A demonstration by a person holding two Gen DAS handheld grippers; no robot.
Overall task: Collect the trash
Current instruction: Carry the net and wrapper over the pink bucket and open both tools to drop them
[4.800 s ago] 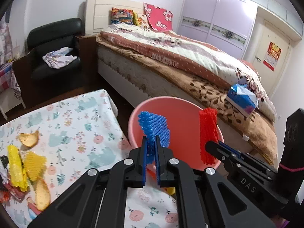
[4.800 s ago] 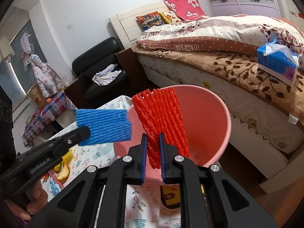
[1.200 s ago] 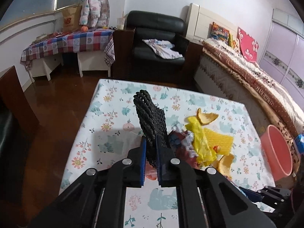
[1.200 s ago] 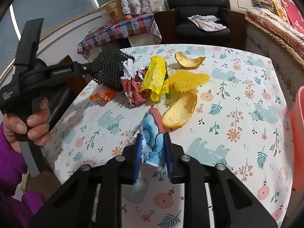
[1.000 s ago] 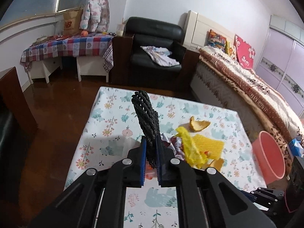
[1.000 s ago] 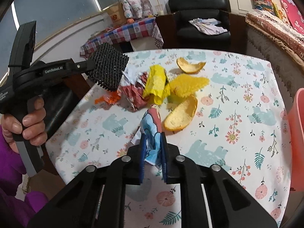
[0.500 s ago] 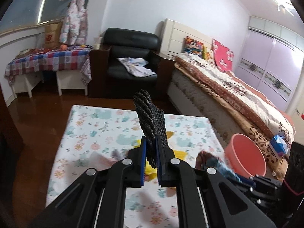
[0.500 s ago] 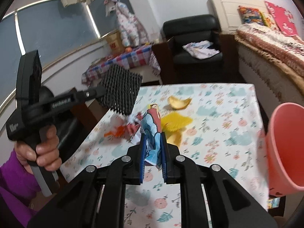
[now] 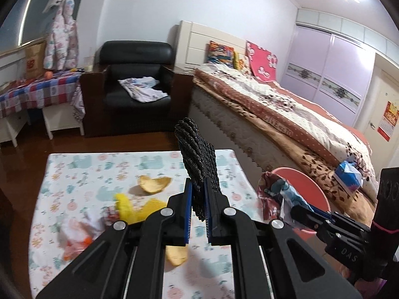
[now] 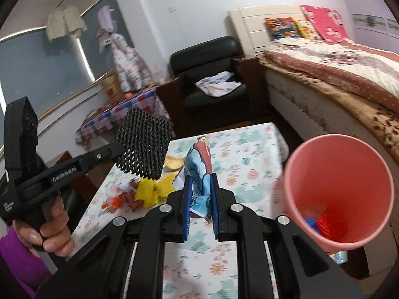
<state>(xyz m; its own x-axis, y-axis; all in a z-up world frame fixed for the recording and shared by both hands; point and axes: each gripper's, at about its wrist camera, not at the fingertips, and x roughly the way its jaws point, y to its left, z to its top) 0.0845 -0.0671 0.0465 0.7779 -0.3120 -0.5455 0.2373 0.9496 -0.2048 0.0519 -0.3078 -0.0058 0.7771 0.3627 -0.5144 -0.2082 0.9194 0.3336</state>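
- Left wrist view: black foam net (image 9: pixel 197 167) is clamped upright between the nearly closed left gripper (image 9: pixel 198 214) pads, above the floral table (image 9: pixel 79 174).
- Right gripper (image 10: pixel 200 209) is pinched on a crumpled printed wrapper (image 10: pixel 200 167), left of the pink bin (image 10: pixel 336 186); the table's far edge is bordered by open floor.
- Since a second ago, both grippers were lifted and swung toward the bin.
- Ridged red netting (image 10: pixel 333 224) lies inside the smooth bin.

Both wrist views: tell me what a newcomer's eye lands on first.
The black foam net stands upright, clamped in the left gripper above the floral table. The right gripper pinches a crumpled printed wrapper beside the pink bin, which already holds red and blue scraps.
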